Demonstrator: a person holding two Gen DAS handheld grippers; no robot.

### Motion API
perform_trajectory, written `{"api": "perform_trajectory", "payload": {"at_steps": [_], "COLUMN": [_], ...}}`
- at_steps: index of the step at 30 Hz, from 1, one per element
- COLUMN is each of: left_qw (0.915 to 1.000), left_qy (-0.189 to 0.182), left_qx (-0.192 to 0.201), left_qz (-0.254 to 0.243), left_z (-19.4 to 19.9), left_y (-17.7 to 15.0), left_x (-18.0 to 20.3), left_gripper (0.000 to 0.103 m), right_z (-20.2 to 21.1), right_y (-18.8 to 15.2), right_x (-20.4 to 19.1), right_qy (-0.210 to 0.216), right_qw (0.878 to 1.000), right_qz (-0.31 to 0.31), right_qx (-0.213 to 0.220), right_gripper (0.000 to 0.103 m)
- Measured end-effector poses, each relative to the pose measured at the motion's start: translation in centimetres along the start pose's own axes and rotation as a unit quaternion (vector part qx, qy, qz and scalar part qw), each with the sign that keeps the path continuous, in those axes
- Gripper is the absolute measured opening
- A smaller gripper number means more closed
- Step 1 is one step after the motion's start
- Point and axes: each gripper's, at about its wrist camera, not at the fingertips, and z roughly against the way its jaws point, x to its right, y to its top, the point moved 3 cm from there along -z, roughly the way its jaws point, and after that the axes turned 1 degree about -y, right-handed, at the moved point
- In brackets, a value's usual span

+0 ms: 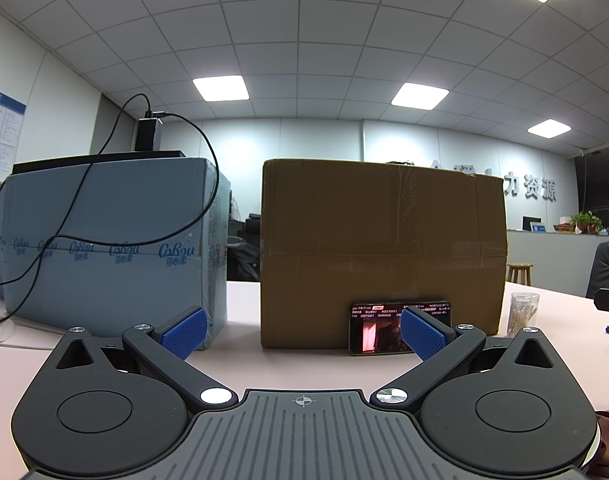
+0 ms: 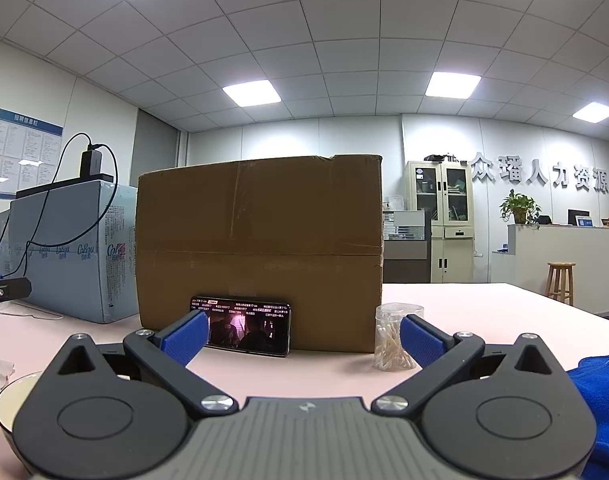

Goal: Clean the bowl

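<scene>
My left gripper point(image 1: 303, 330): blue-padded fingers spread wide, nothing between them, held level above the pale table point(image 1: 244, 364).
My right gripper point(image 2: 303, 338): fingers likewise spread apart and empty.
Bowl point(image 2: 8, 404): white, low at my right gripper's left side, just beside its body and partly hidden by it; not seen from my left wrist.
Blue cloth point(image 2: 600, 400): low to my right gripper's right, close by.
Ahead of both: a brown cardboard box point(image 2: 260, 248) with a phone point(image 2: 244, 326) leaning on its face, screen lit.
Cotton swab jar point(image 2: 394, 336): just beyond my right gripper's right finger.
Blue-grey carton point(image 1: 112, 240): ahead-left, a black cable point(image 1: 56, 236) draped across it.
</scene>
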Motion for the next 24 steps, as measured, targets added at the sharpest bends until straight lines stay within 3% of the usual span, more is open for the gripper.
{"api": "perform_trajectory", "payload": {"at_steps": [24], "left_qw": [1.0], "left_qy": [0.0], "left_qx": [0.0], "left_qz": [0.0], "left_z": [0.08], "left_y": [-0.04], "left_x": [0.13], "left_gripper": [0.103], "right_z": [-0.73], "right_y": [0.34], "right_x": [-0.58], "right_qy": [0.006], "right_qw": [1.0], "right_qz": [0.0], "right_qx": [-0.009], "right_gripper": [0.103]}}
